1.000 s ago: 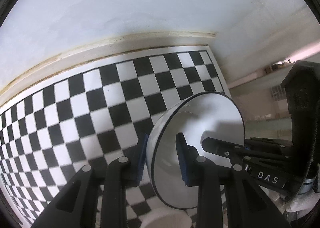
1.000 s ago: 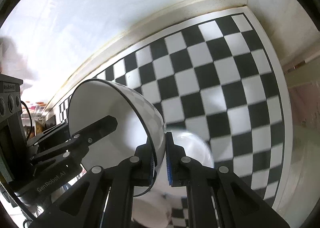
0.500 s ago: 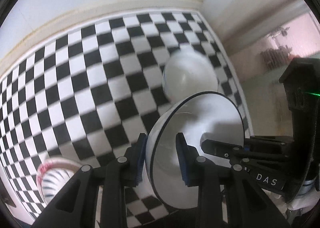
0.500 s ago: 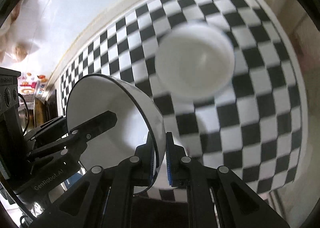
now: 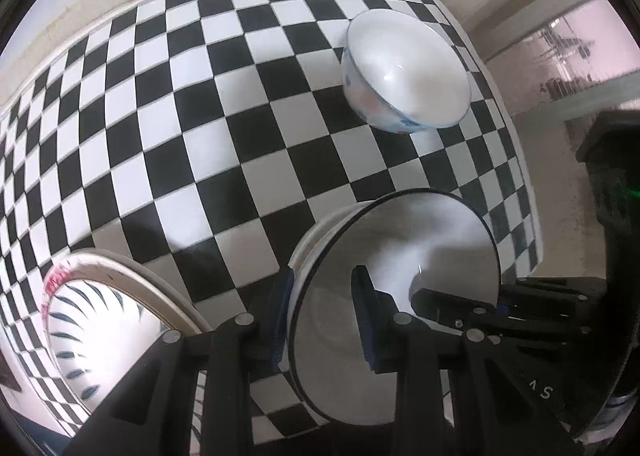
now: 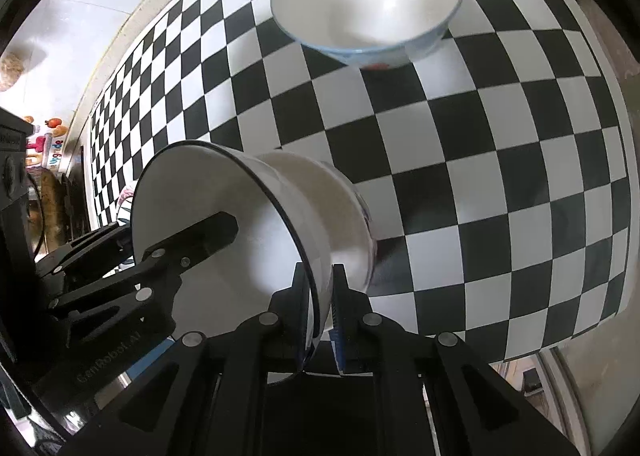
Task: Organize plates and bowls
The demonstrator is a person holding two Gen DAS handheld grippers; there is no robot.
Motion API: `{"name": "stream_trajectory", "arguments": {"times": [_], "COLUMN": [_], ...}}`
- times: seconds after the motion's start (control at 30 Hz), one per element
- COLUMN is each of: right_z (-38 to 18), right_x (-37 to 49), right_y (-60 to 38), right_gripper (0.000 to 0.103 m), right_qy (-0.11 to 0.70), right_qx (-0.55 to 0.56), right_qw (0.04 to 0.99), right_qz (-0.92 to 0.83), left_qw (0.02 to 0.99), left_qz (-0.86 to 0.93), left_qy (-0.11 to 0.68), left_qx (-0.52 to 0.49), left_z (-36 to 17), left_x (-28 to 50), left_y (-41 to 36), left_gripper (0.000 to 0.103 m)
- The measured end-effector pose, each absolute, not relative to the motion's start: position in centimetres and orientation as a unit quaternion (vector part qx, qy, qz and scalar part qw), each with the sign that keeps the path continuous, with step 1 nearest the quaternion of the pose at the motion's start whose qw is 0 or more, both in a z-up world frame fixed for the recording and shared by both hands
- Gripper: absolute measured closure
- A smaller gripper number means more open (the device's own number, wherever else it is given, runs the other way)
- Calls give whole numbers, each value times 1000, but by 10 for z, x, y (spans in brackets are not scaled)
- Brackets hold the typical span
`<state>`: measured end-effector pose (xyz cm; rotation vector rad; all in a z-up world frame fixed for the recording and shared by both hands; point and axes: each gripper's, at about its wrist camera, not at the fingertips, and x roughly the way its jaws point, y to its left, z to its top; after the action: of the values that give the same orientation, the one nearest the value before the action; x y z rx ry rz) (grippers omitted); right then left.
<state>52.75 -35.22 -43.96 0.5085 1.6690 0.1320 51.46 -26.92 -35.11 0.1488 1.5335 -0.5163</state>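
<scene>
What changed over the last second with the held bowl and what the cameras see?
Both grippers tipped downward: the wall has left view, and the patterned bowl and a striped plate have come into view on the checkered table. Unchanged: left gripper and right gripper still clamp opposite rims of the black-rimmed bowl.

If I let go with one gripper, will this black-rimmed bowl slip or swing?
Likely. The black-rimmed bowl looks glazed and glossy, so probably slippery. Left gripper and right gripper each pinch only its thin wall, so it may pivot. It looks ceramic, probably chipping if dropped.
</scene>
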Motion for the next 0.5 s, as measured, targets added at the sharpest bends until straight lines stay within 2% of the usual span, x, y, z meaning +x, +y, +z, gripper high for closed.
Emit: {"name": "stream_trajectory", "arguments": {"times": [0.27, 0.5], "right_z": [-452, -459], "right_x": [527, 529], "right_y": [-336, -322], "right_gripper": [91, 90], "right_qy": [741, 745], "right_qx": [212, 180], "right_qw": [635, 641], "right_qz": [56, 39], "left_qw": [697, 688], "left_qz": [-213, -212], "left_qy": [675, 686], "left_qx": [111, 102], "left_z": [-353, -360], "left_x": [503, 506], "left_y": [-277, -277], "left_gripper": [75, 75]}}
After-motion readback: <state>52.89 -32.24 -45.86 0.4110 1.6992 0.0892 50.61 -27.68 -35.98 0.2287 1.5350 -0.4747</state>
